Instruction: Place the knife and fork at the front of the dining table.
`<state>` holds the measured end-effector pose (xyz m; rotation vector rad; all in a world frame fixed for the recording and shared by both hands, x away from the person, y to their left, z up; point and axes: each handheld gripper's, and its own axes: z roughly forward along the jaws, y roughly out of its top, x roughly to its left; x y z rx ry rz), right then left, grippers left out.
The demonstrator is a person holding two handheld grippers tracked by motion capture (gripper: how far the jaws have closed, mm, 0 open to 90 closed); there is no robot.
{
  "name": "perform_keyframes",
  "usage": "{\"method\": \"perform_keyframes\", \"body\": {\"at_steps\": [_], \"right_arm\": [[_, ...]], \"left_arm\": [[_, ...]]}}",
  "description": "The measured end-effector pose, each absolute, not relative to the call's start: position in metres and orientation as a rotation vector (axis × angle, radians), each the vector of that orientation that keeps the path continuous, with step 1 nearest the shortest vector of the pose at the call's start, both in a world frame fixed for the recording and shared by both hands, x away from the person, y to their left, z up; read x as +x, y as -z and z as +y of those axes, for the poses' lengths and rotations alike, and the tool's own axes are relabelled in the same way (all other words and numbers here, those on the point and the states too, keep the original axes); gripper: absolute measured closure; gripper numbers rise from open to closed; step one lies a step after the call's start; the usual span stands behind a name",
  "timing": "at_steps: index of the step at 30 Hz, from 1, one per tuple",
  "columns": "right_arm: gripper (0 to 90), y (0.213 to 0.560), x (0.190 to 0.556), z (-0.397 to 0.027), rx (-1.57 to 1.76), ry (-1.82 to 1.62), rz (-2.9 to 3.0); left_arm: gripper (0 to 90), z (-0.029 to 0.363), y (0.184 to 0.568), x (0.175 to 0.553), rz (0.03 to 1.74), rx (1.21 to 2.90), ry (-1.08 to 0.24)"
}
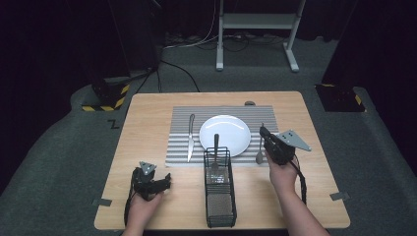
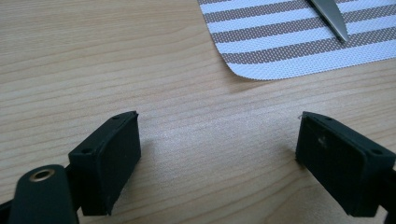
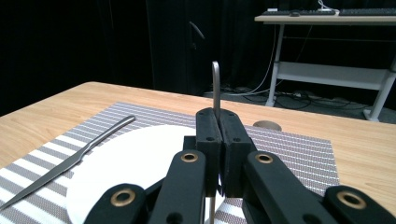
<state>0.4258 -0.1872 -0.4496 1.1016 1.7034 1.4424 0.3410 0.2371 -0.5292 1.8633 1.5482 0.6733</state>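
My wooden table [image 1: 147,147] sits on a grey carpeted floor [image 1: 59,147]. A striped placemat [image 1: 177,147] lies flat on its far half, square to the edges. A black wire caddy [image 1: 220,196] stands on the bare wood at the near middle, its far end overlapping the placemat's near edge. A small round thing [image 1: 250,103], too small to identify, rests just beyond the mat.

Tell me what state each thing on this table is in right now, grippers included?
Left gripper: open, low over bare wood.
Right gripper: shut on the spoon.
Spoon: handle clamped, bowl down by the plate.
Knife: lying flat on the mat.
Plate: empty.
Wire basket: upright, one utensil standing inside.
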Motion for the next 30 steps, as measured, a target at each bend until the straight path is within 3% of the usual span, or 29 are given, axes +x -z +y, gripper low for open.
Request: {"method": "perform_keyframes", "body": {"at_steps": [30], "right_arm": [[85.7, 0.483, 0.511, -0.174, 1.313, -1.339, 1.757]], "left_arm": [[14.0, 0.238, 0.529, 0.341, 1.544, 1.864, -0.666]]}}
